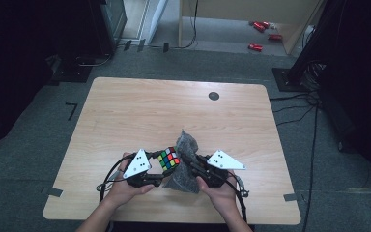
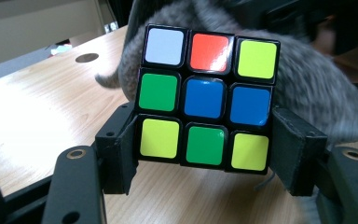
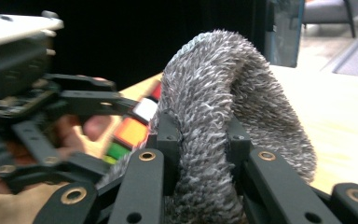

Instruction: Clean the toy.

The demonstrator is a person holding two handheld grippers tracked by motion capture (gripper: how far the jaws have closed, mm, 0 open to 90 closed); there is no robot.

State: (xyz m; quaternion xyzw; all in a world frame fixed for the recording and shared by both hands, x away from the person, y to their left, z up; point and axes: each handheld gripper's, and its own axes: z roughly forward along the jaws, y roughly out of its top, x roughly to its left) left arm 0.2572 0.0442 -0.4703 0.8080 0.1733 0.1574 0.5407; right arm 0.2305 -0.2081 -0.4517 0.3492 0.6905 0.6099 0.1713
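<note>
High view: fixed above the near edge of the table (image 1: 125, 106), facing forward and down, far enough to take in the whole tabletop.
Left gripper view: rides low, very close to the cube (image 2: 207, 95), facing the grey cloth (image 2: 317, 93).
Right gripper view: close behind the cloth, facing the cube.
Shared: cube and cloth near the near edge.

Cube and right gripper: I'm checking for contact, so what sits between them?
The grey cloth, pinched in the right gripper, hangs between it and the cube in the high view.
</note>
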